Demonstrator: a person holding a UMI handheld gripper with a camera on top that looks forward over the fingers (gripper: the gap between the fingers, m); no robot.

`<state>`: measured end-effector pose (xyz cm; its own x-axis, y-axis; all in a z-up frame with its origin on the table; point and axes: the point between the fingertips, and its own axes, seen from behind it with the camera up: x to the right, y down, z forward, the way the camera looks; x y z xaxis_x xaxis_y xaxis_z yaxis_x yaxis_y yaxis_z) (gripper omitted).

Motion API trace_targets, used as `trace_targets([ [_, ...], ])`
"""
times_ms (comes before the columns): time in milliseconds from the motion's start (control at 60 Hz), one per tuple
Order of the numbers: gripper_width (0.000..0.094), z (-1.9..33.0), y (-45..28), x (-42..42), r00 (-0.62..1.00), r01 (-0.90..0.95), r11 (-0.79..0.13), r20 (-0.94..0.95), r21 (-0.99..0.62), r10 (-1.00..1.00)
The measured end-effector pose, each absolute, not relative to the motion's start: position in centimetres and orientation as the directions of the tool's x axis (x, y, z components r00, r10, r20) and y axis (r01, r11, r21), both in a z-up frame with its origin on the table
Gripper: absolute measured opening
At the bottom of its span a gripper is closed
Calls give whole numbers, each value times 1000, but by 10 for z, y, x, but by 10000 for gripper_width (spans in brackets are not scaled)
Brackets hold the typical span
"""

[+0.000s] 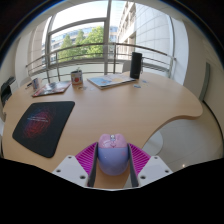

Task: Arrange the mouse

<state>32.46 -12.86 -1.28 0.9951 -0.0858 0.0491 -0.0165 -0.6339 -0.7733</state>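
A pale lilac mouse (112,154) sits between my gripper's (112,162) two fingers, above the wooden table (120,105). Both pink pads (87,156) press against its sides, so the gripper is shut on it. A black mouse mat (41,125) with a dark red pattern lies on the table, ahead and to the left of the fingers. The underside of the mouse is hidden.
At the table's far side lie an open notebook (112,80), a black upright speaker (135,65), a small red-and-white cup (77,76) and papers (49,88) on the left. Windows with a railing stand behind. The table's curved edge runs to the right of the fingers.
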Motion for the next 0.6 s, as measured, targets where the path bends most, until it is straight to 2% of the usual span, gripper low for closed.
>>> trace_targets([
  [100, 452, -9, -129, 329, 989, -8, -640, 87, -768, -117],
  [183, 450, 15, -127, 332, 982, -32, -615, 88, -788, -165],
  [250, 452, 54, -117, 332, 975, -52, -562, 78, -825, -206],
  [383, 450, 170, -86, 315, 960, -78, -393, 38, -916, -279],
  [467, 451, 228, -70, 279, 961, -90, -302, -4, -949, -276],
  [550, 449, 256, -47, 225, 973, -87, -265, -24, -960, -231],
  [600, 448, 246, -36, 187, 980, -97, -282, -43, -954, -193],
])
